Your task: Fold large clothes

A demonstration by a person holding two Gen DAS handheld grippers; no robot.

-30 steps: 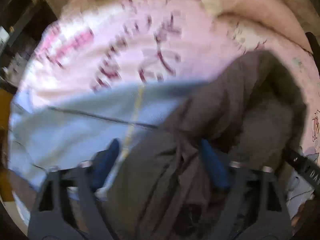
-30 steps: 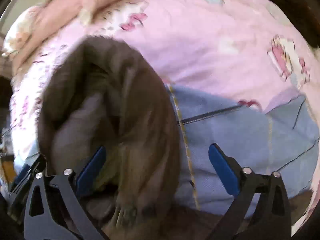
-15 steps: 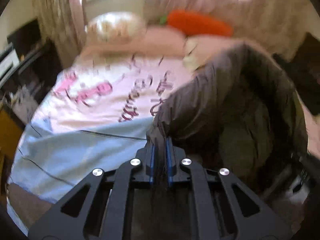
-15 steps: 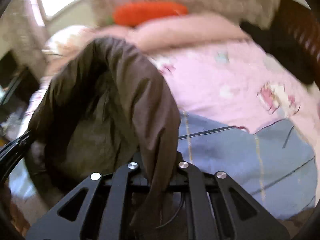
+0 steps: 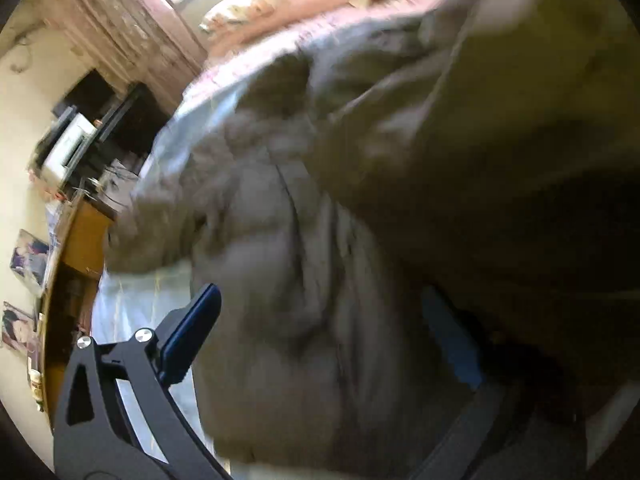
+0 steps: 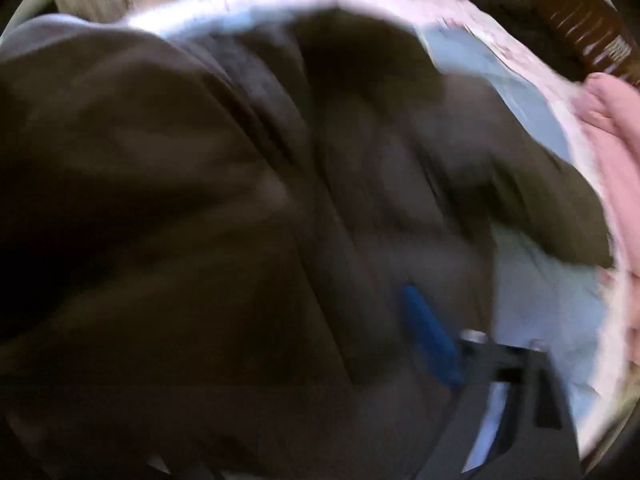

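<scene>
Brown jacket, rumpled and blurred, sprawls over the bed.

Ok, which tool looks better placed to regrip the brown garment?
Probably left: the left tool is open with brown garment bunched between both pads. The right tool shows only one pad, blurred.

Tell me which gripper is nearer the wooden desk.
Left. The left gripper is beside the desk; the right gripper is toward the other side of the bed, by the pink blanket.
</scene>
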